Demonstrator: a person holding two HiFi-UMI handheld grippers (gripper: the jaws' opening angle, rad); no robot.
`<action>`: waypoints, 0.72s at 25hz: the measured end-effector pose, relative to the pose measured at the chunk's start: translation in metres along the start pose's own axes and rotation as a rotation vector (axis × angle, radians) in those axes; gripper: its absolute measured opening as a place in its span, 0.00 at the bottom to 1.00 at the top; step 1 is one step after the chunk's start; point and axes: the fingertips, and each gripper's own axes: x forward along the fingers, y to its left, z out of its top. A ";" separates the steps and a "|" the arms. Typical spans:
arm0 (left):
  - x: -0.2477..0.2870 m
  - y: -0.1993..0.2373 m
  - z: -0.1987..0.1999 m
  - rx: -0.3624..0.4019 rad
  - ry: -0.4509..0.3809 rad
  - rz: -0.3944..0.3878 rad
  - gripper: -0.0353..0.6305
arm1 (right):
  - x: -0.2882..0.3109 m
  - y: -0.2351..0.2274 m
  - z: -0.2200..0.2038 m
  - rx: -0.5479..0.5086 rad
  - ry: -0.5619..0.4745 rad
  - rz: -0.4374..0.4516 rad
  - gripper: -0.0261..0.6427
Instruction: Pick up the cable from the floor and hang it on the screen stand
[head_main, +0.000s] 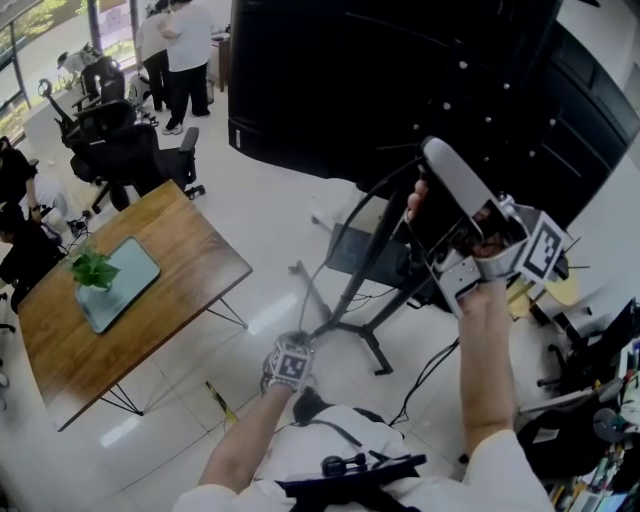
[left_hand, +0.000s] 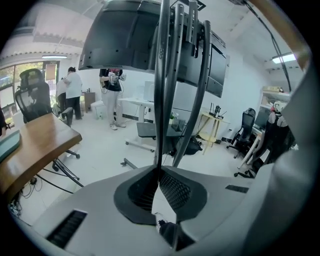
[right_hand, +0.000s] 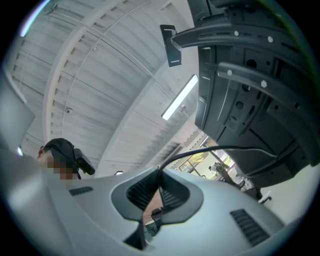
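White office floor (head_main: 270, 220) spreads beneath the screen stand (head_main: 358, 285). Our left gripper (left_hand: 159, 169), low by the stand's foot, and right gripper (right_hand: 160, 169), raised beside its top, both have jaws clamped on the cable (right_hand: 215, 147); we should drape it over the stand before loosening either grip.

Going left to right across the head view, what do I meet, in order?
Brown wooden table → left claw → black metal screen stand → right claw. The thin black cable runs between both claws, so it has no single place in the order and is left out.
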 end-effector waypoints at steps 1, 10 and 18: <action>-0.004 0.001 -0.005 -0.013 0.005 -0.011 0.07 | -0.005 -0.005 0.005 -0.027 -0.007 -0.025 0.08; -0.071 0.001 0.003 -0.055 -0.021 -0.204 0.07 | -0.139 -0.114 0.041 -0.245 -0.138 -0.538 0.07; -0.117 0.017 0.117 0.006 -0.099 -0.169 0.07 | -0.233 -0.120 0.024 0.016 -0.481 -0.385 0.07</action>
